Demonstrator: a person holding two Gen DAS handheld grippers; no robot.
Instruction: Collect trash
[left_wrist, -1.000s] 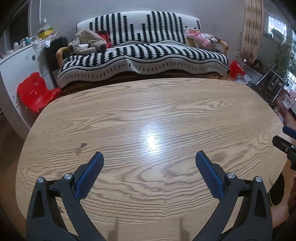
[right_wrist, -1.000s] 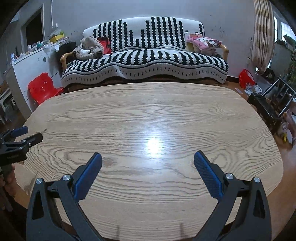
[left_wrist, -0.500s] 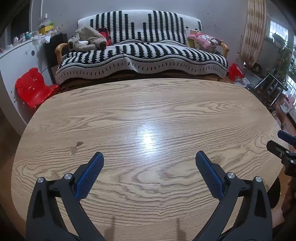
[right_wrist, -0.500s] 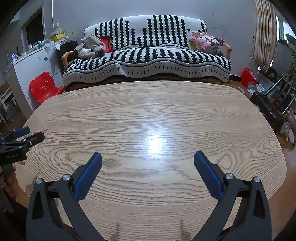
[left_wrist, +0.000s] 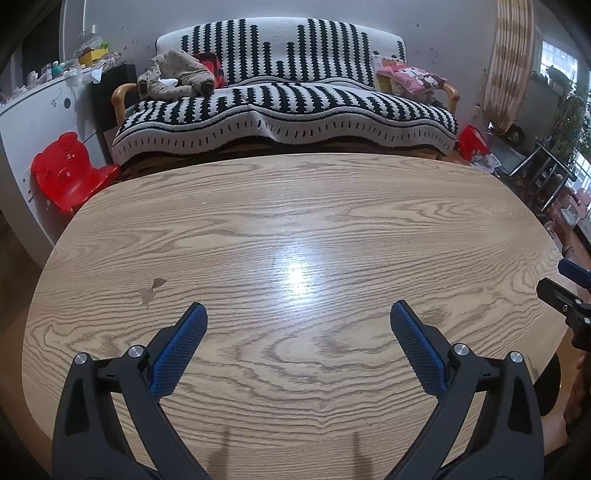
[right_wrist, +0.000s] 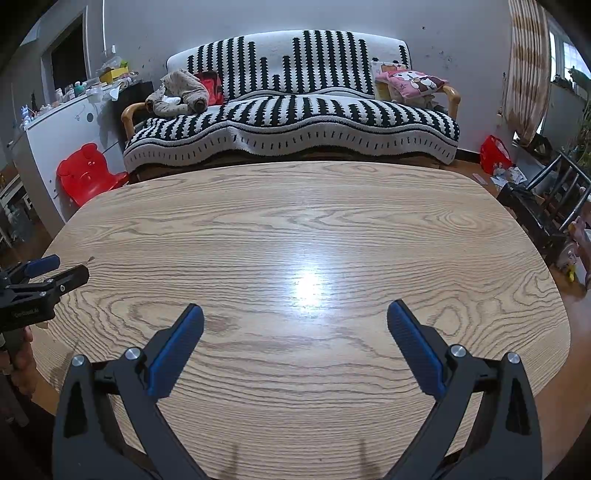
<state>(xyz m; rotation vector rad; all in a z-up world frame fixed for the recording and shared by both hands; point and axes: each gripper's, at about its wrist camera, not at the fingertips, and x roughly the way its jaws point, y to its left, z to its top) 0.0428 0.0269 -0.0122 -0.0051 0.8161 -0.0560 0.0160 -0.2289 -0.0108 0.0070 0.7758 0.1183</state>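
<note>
Left gripper (left_wrist: 298, 325) and right gripper (right_wrist: 295, 325): jaws spread wide, nothing between them, blue ribbed pads. Both have drawn back slightly in the last second, widening the view (likely a search). Table (left_wrist: 295, 229): oval, glossy oak-grain, small chip (left_wrist: 151, 288). Trash: none visible on it. Beyond: striped woolly sofa (left_wrist: 284, 107), red plastic chair (left_wrist: 70, 170).
</note>
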